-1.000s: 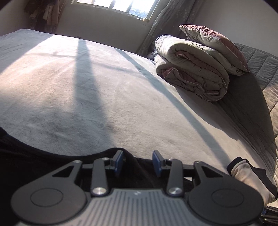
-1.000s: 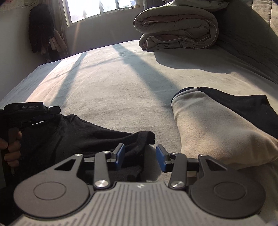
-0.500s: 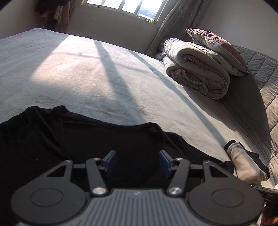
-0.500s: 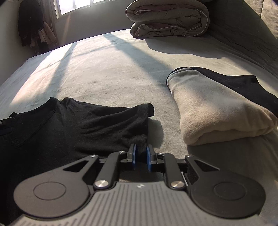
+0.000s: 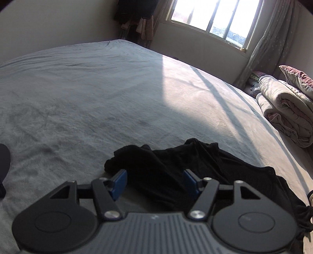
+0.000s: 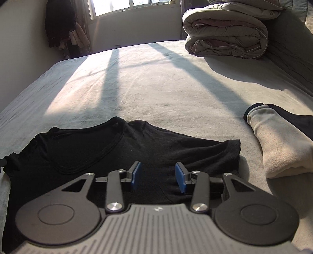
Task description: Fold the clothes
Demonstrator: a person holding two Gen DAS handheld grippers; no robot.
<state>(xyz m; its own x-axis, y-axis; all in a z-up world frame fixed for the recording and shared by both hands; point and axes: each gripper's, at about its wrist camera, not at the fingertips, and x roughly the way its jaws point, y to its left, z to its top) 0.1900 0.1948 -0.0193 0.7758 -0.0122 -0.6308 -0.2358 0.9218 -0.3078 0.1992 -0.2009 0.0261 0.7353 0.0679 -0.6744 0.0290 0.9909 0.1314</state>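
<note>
Nearest us, the left gripper (image 5: 155, 180) has its blue pads spread wide, holding nothing, low over the left sleeve end of the black t-shirt (image 5: 176, 168); the sleeve is bunched just ahead of the left pad. The right gripper (image 6: 158, 176) also has its jaws wide apart and empty, sitting over the shirt's right shoulder area, pads either side of cloth but not pinching it.

The black t-shirt (image 6: 109, 152) lies spread on the bed (image 6: 156, 82), collar facing away from us, right sleeve laid flat out to the side, left sleeve crumpled. In the right wrist view its lower body is hidden under the gripper body.

Just right of the t-shirt, apart from it, we see a folded cream-and-black garment (image 6: 279, 144) on the bed. In the left wrist view only a sliver of it shows at the right edge.

Beyond the t-shirt the bed is grey plush with sun patches and bar shadows across it. Far right of the t-shirt, a rolled beige quilt (image 6: 225, 35) sits by the head end, with a pillow (image 5: 297, 78) on top. Behind the bed, a window (image 5: 213, 17) with a curtain (image 5: 264, 45), and clothes hanging (image 6: 60, 23) in the far left corner.
</note>
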